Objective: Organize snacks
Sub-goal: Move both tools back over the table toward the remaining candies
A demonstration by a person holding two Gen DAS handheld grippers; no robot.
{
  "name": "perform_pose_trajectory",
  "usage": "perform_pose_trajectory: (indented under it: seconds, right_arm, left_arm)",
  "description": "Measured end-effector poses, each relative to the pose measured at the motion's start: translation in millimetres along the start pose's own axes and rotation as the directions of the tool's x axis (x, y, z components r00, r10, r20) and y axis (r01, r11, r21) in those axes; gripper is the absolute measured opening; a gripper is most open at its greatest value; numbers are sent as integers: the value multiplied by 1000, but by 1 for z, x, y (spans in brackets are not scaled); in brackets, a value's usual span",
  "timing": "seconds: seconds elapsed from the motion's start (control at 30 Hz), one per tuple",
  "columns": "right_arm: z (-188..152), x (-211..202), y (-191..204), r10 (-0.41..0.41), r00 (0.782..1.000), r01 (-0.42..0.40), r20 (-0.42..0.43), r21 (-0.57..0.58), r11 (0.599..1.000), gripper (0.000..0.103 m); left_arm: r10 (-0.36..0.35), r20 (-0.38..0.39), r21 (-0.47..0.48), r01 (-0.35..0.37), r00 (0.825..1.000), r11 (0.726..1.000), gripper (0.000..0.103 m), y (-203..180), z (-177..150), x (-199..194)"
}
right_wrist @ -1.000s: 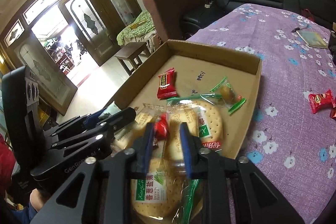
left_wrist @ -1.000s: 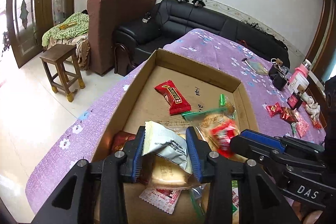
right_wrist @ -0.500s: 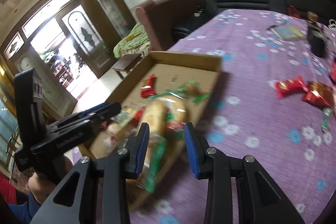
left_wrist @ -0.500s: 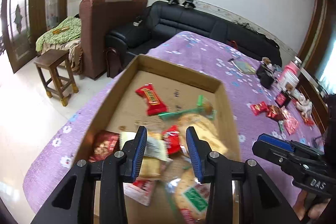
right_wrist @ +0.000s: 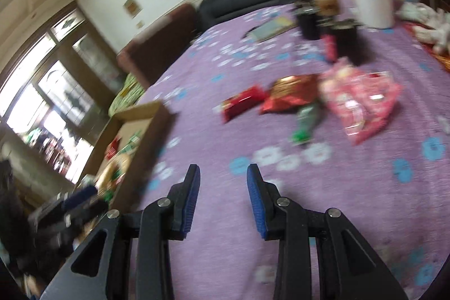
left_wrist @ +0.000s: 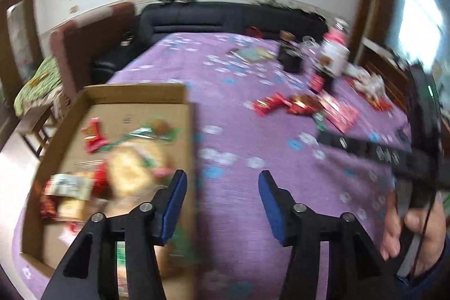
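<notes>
Black left gripper [left_wrist: 222, 187]: jaws opening, nothing between them, above purple cloth at the box's right wall. Black right gripper [right_wrist: 223, 179]: jaws a little apart, empty, over bare cloth. Cardboard box [left_wrist: 140, 94] on the table [left_wrist: 239, 215], left: blurred snacks piled inside. Farther right on the cloth: red packets [right_wrist: 244, 101], green packet [right_wrist: 305, 121], pink bag [right_wrist: 362, 100]. Beyond: white jar [right_wrist: 369, 0].

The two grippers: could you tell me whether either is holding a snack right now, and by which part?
Neither: the left gripper, jaws opening, and the right gripper have nothing between them.
</notes>
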State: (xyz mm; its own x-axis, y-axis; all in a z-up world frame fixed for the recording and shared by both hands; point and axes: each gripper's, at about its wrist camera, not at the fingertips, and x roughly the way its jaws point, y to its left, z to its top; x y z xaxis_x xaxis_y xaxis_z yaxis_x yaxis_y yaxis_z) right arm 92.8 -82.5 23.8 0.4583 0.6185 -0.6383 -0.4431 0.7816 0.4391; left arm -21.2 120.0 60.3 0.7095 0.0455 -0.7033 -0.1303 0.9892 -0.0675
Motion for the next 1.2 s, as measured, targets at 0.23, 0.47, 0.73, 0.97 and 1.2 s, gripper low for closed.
perform_pose_trajectory:
  seconds: [0.23,0.47,0.73,0.97,1.2]
  right_arm:
    - [10,-15,-59,-64,997,53,48,205,977,33]
    - [21,-39,-102,-139,982,99,131,275,956,29]
    - [33,-20,-89,-118,990,101,80,194,976,25]
    - [64,26,-68,-316,949,315,-21,-40,948,25]
    - [62,55,-58,-385,922,376,-38,-149,915,27]
  left_arm:
    - [-54,-111,118,67,992,991,56,-71,5,52]
    - [3,-140,65,6,990,998,56,-75,30,111]
    - [-84,-73,43,87,994,995,56,-57,29,101]
    - [-55,-69,47,59,996,997,56,-54,30,100]
    - [-22,-58,27,24,998,999,56,-46,34,101]
